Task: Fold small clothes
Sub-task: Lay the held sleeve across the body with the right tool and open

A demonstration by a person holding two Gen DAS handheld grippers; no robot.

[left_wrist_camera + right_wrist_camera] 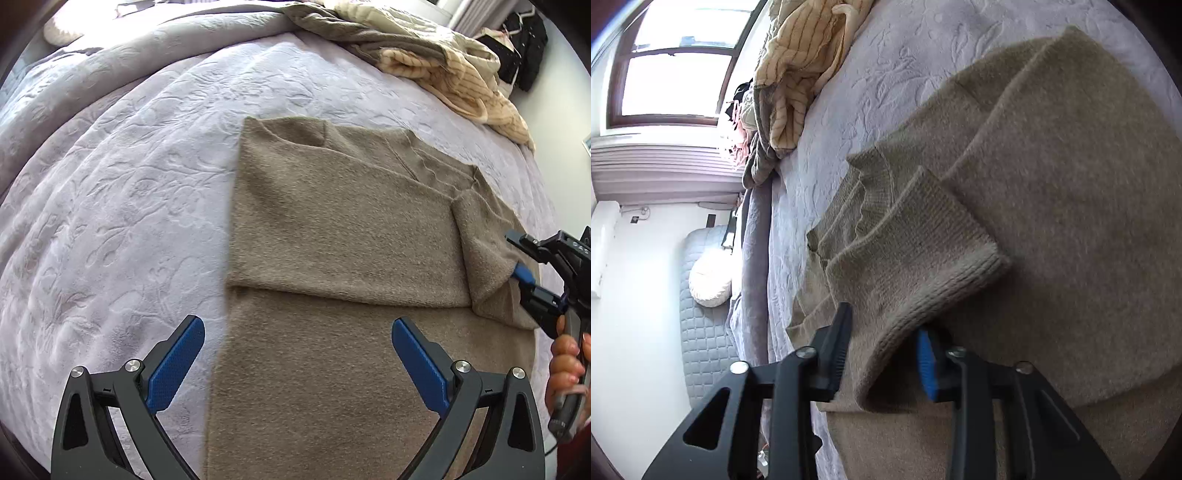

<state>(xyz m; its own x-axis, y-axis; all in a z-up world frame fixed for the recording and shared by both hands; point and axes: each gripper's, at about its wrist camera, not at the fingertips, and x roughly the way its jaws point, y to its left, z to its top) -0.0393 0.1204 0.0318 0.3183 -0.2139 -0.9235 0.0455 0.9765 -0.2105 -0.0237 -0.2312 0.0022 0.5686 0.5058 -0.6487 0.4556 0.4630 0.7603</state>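
The tan sweater [332,229] is lying on the pale bedspread [110,221], its left half already folded over the body. The right gripper [882,354] is bringing the right sleeve [916,258] across, its jaws slightly parted around the cuff. The left gripper [297,350] is hovering near, jaws spread and empty. Further folds are remaining.

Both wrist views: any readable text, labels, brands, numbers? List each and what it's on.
None readable.
Right gripper: small pale marks on its black body in the left wrist view, too small and blurred to read.
Tan sweater: no tag or print showing.
Lavender bedspread: embossed leaf pattern only, no lettering.
Striped cream garment: stripes only.
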